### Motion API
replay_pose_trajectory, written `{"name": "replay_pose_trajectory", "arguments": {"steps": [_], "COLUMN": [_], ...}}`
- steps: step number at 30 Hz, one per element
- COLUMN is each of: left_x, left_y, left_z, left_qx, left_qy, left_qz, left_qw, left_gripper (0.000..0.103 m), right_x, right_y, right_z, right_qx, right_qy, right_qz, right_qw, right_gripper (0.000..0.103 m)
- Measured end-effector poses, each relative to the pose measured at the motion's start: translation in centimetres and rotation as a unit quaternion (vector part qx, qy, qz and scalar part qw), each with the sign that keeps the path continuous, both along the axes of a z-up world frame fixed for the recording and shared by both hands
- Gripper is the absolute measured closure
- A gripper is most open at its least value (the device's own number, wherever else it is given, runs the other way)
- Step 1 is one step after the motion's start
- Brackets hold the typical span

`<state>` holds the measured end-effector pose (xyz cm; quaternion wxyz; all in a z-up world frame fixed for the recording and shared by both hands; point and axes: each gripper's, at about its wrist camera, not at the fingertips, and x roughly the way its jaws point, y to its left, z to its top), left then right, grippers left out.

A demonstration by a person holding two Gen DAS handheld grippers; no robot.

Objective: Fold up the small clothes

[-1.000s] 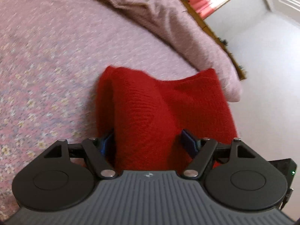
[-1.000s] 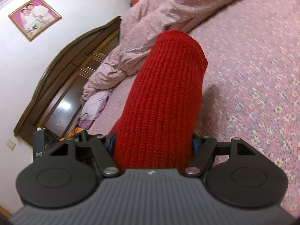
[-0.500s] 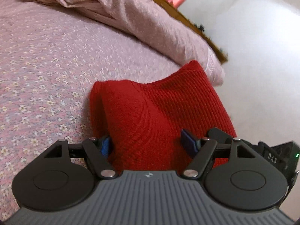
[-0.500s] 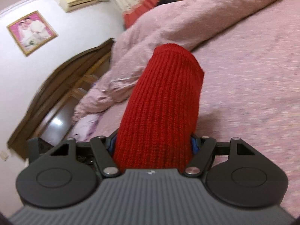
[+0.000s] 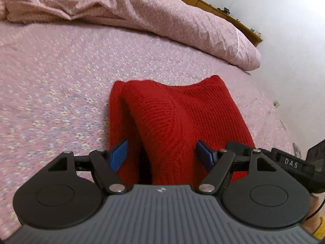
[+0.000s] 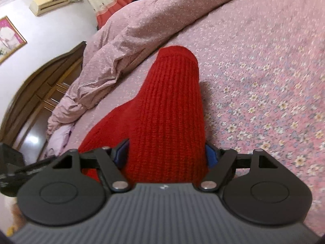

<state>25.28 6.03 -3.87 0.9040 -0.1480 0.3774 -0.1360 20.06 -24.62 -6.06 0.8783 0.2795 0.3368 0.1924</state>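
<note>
Pink floral bedsheet [image 5: 61, 71] covers the bed and fills most of both views, its small white and yellow flowers sharpest on the right of the right wrist view [image 6: 274, 101]. A rumpled mauve quilt [image 5: 142, 14] lies heaped along the far side of the bed; in the right wrist view it [image 6: 126, 40] runs down toward a dark wooden arched headboard [image 6: 36, 93] at the left. White walls close the room, with a cream air conditioner [image 6: 48, 2] high up, a gold-framed pink picture [image 6: 8, 38] at the far left, and a pale curtain with a red hem [image 6: 109, 6] beyond the quilt. A wooden ledge [image 5: 213, 10] shows behind the quilt in the left wrist view.

The red ribbed knit garment [image 5: 176, 122] is held up over the sheet between both tools. The left tool [image 5: 162, 156] has its blue pads set against either side of a bunched fold, clamped on it. The right tool [image 6: 166, 154] is likewise clamped on a thick rolled column of the garment [image 6: 170, 111], which juts away from the camera.

Compared with a second ago, the left wrist view has swung so that more quilt and less bare wall shows, and the right wrist view now looks lower, with more flowered sheet in sight; both grips are unchanged.
</note>
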Motion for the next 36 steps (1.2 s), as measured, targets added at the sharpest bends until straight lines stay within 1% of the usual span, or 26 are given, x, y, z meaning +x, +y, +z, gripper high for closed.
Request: {"name": "replay_pose_trajectory", "arguments": {"steps": [3,5,8,10,15,21,24,28,31,36], "left_x": [-2.1,-3.5,-5.0,-5.8,-7.8,-9.9,-10.5,-11.1,-11.3,-11.3], "left_y": [-0.4,-0.5,-0.4,-0.7,-2.1,-3.5,-4.0,-4.6,-5.1,-5.8], "left_z": [0.8,1.3,1.8,2.1,2.9,2.3,1.9,1.7,1.6,1.1], "left_qx": [0.033,0.048,0.052,0.063,0.102,0.139,0.146,0.153,0.163,0.17], "left_qy": [-0.009,-0.007,-0.006,-0.005,-0.009,0.013,0.026,0.029,0.028,0.035], "left_qz": [0.009,0.018,0.036,0.042,0.046,0.053,0.062,0.069,0.074,0.075], "left_qw": [0.9994,0.9987,0.998,0.9971,0.9937,0.9888,0.9869,0.9854,0.9834,0.982], "left_gripper": [0.025,0.025,0.025,0.025,0.025,0.024,0.024,0.024,0.024,0.024], "right_x": [-1.1,-2.1,-3.8,-4.9,-7.3,-9.6,-10.6,-11.9,-12.4,-12.7], "right_y": [0.0,-0.2,-0.3,-0.2,0.0,0.9,1.3,2.1,2.6,3.2], "right_z": [1.0,1.7,2.8,3.4,4.1,4.7,4.8,4.7,4.3,3.6], "right_qx": [-0.027,-0.045,-0.07,-0.086,-0.11,-0.164,-0.178,-0.203,-0.208,-0.219], "right_qy": [-0.012,-0.026,-0.045,-0.05,-0.047,-0.037,-0.031,-0.038,-0.039,-0.034], "right_qz": [-0.009,-0.015,-0.016,-0.017,-0.018,-0.025,-0.019,-0.016,-0.013,-0.012], "right_qw": [1.0,0.999,0.996,0.995,0.993,0.985,0.983,0.978,0.977,0.975], "right_gripper": [0.026,0.027,0.027,0.027,0.027,0.027,0.027,0.027,0.027,0.028]}}
